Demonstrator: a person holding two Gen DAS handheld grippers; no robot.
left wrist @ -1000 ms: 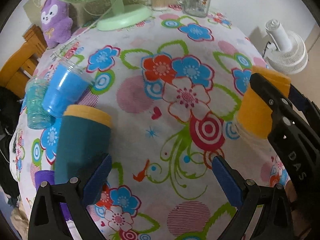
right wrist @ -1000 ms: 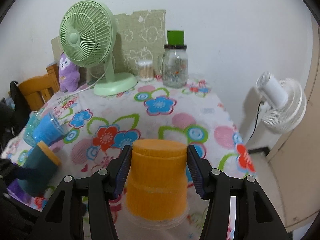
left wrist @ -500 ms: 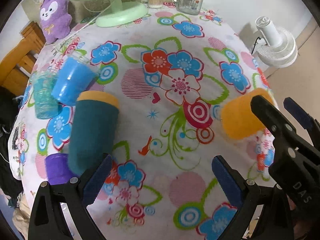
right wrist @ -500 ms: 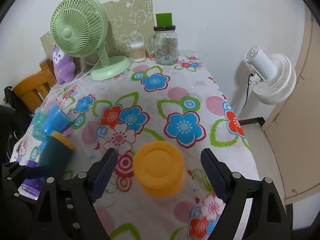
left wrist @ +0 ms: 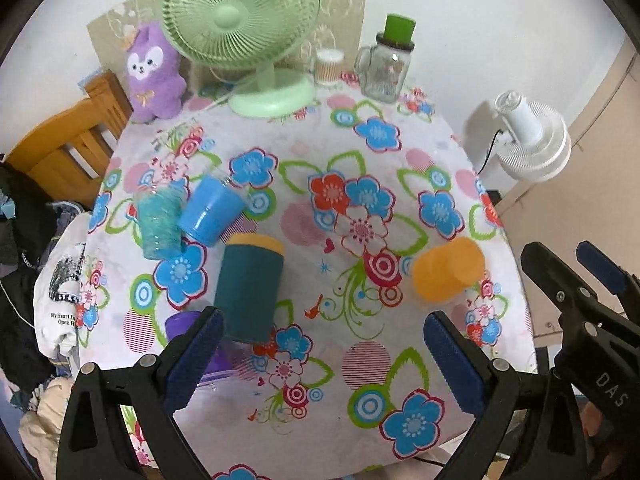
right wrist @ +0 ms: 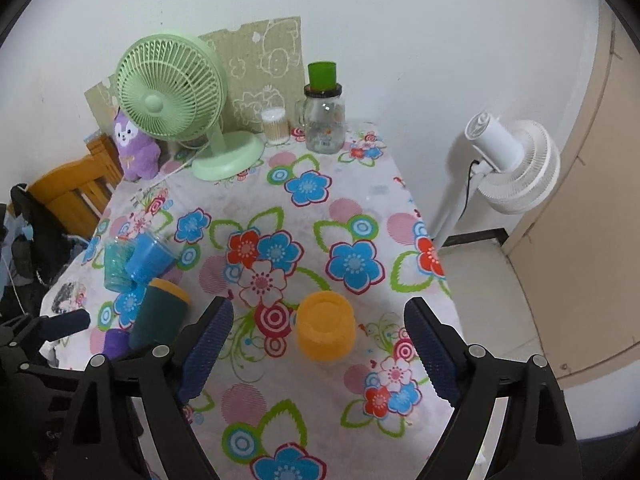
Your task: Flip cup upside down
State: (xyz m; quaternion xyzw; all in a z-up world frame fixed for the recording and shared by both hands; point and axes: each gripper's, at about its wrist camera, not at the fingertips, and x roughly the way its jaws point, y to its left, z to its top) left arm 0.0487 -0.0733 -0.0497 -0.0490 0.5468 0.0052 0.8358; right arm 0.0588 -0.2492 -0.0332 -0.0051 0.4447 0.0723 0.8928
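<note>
Right hand-held gripper is now sitting back and above the orange cup, fingers spread wide with nothing between them — a second ago they were clamped on the cup's sides, half a second ago already spread around it. The orange cup is standing free, upside down, base up, on the surface near its right edge, apart from both pads. Left hand-held gripper is also spread and empty; its view is pulling up and back, so the green fan, purple plush and glass jar are now fully in frame where they were cropped before. The teal cup is holding its spot on the surface just ahead of the left pad.

Hard to make out: a purple item is mostly hidden behind the teal cup and the left finger — cannot tell what it is. The right hand-held gripper's body is cut off at the frame edge in the left view. The blue cup is leaning against the clear turquoise cup; contact point is unclear.
</note>
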